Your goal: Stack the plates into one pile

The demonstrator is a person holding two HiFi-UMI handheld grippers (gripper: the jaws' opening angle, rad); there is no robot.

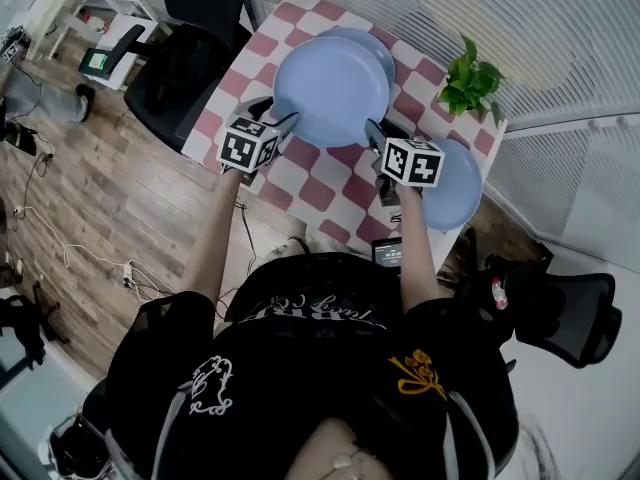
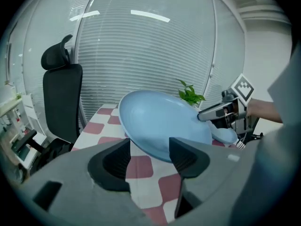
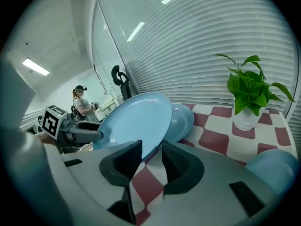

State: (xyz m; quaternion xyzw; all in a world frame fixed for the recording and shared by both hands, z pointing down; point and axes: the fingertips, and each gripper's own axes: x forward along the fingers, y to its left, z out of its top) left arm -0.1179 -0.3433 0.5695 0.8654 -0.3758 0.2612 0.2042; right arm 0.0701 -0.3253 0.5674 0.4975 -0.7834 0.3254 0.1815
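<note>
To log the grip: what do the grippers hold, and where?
One blue plate, by opposite edges: left gripper on one, right gripper on the other.

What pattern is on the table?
The table has red and white checks; the head view shows it best.

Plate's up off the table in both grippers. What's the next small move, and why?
Probably carry the lifted plate a little farther from the person until it is centred over the far plate, levelling it on the way. The left gripper and right gripper hold it by opposite rims. It sits tilted and only partly overlaps the far plate.
</note>
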